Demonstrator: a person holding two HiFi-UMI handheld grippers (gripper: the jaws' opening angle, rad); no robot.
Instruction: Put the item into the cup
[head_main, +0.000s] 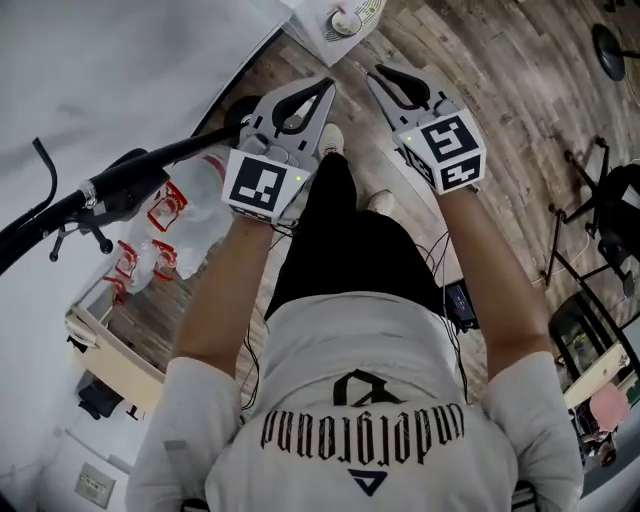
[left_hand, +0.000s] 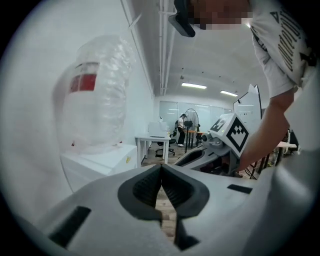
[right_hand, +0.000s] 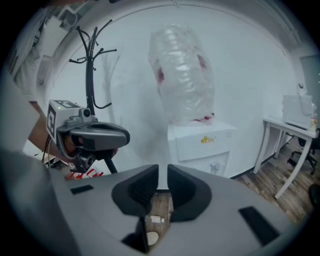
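Progress stands at nil, as far as I can judge. Neither the item nor the cup shows in any of my views, so I cannot say where the item lies, which way it points or how its long axis runs. Finding both, the pickup and the drop are all left to do.

At the left of the head view a black coat stand (head_main: 100, 190) reaches across, with a clear water bottle (head_main: 195, 190) just right of it, seated on a white dispenser (right_hand: 200, 142). Left of centre is the left gripper (head_main: 322, 92), its jaws closed tip to tip on nothing. Right of centre, the right gripper (head_main: 385, 78) has its jaws narrowly apart, with a slit of wall showing between them and nothing held. Both hang over the wooden floor (head_main: 500, 130), pointing toward the upper edge of the frame. A white desk (right_hand: 290, 125) stands at the right edge of the right gripper view, too small for me to tell what it carries.
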